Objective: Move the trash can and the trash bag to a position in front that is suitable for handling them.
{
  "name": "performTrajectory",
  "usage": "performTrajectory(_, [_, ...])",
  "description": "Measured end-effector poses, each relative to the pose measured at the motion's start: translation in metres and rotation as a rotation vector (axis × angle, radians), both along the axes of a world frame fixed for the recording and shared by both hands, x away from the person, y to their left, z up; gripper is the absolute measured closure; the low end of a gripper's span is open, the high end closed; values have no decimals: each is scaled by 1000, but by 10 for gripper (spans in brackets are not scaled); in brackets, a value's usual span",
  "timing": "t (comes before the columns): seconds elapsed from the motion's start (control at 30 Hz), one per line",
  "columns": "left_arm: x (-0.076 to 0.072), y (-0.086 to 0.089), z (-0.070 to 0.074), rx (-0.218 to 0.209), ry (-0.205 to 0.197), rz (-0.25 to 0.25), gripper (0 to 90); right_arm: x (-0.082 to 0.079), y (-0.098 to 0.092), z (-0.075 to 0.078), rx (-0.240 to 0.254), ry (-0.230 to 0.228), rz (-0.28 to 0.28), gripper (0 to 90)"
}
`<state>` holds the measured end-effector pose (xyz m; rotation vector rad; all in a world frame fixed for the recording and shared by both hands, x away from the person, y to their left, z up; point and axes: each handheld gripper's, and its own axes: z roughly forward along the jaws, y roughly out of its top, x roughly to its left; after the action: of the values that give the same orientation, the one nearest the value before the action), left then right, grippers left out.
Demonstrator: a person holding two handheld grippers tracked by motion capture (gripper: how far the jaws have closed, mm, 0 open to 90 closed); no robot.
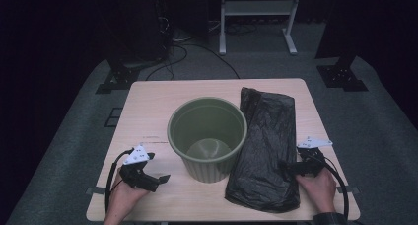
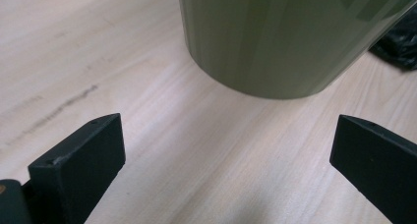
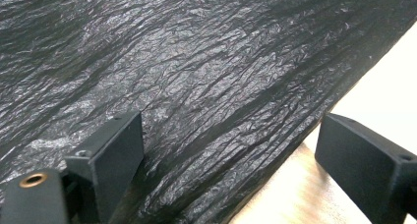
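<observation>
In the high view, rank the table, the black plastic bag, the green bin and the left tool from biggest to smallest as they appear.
1. Table
2. Black plastic bag and green bin: they cover similar areas, too close to rank
3. Left tool, clearly the smallest

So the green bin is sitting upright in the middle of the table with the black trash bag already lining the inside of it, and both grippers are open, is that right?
Not quite. The black trash bag isn't lining the green bin; it lies flat on the table to the bin's right, and the high view shows the bin's bare inside. The rest holds: the bin stands upright mid-table, and the left gripper and right gripper are both open.
</observation>
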<state>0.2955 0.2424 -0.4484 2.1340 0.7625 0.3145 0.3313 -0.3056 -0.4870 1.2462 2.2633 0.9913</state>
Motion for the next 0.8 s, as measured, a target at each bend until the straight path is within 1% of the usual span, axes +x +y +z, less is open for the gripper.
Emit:
performTrajectory(0.07, [1,-1,-6,11,5,2,0,0,0,0,0,0,0,94])
performTrajectory(0.2, [2,-2,-16,11,14,5,0,0,0,0,0,0,1,94])
performTrajectory(0.27, [3,-3,-22,30,18,8,0,0,0,0,0,0,1,94])
performTrajectory(0.33, [4,-5,-26,60,21,7,0,0,0,0,0,0,1,94])
performTrajectory(0.47, [6,-9,-31,104,26,5,0,0,0,0,0,0,3,94])
performTrajectory(0.53, [6,-9,-35,103,28,7,0,-1,0,0,0,1,3,94])
performTrajectory(0.67, [6,-9,-35,112,20,14,0,-2,0,0,-1,0,8,94])
performTrajectory(0.8, [6,-9,-35,111,23,18,0,-3,1,0,0,1,10,94])
